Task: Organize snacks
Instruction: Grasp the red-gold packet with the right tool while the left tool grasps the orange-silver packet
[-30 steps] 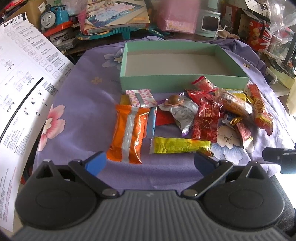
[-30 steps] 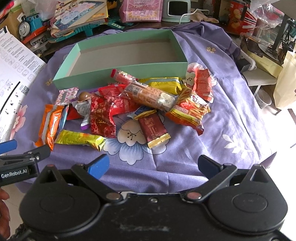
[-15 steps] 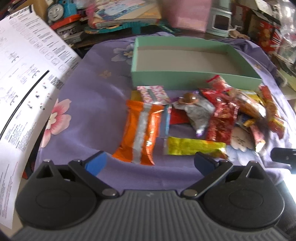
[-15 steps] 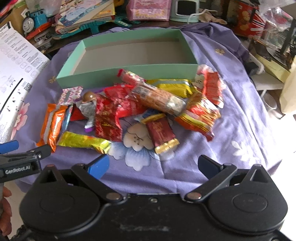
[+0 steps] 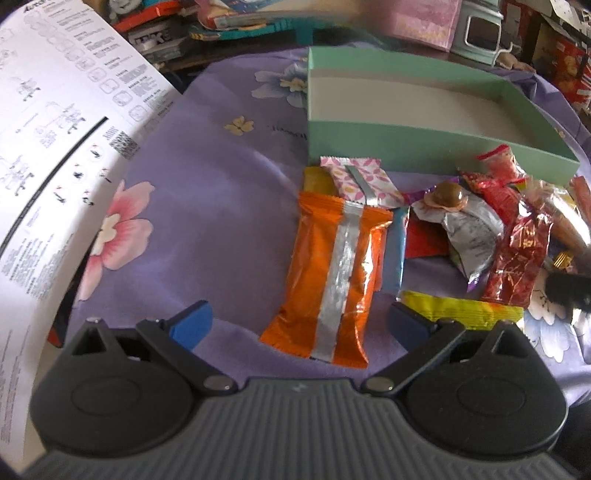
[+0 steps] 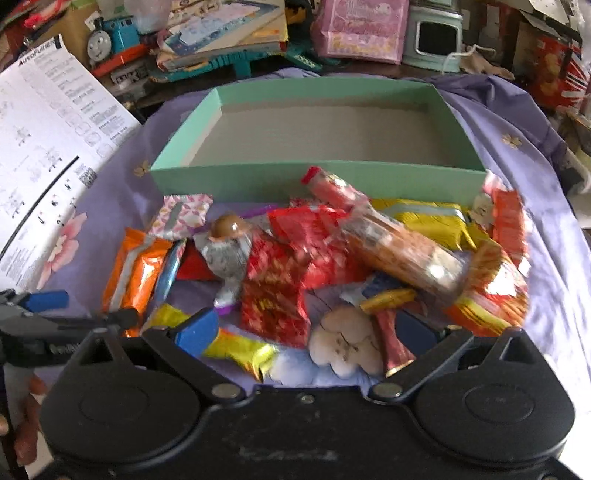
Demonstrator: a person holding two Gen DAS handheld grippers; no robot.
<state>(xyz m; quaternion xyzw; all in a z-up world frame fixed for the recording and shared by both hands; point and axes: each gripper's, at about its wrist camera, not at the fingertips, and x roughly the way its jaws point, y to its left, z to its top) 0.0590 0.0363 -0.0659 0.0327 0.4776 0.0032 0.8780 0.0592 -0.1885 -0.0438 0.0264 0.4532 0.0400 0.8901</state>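
A heap of wrapped snacks lies on the purple flowered cloth in front of an empty mint-green box. My left gripper is open, its blue-tipped fingers straddling the near end of an orange packet with a silver strip. A yellow bar lies to its right. My right gripper is open and low over the pile, above a white flower print, with a red-and-gold bar and a red foil packet between its fingers. A clear cracker sleeve tops the heap.
A large white instruction sheet overhangs the table's left side. Toys, books and boxes crowd the back, among them a blue toy train and a pink box. A hand holds the left gripper at the lower left.
Both grippers have moved forward and down toward the snacks. The left one now brackets the orange packet; the right one has closed in over the middle of the pile.
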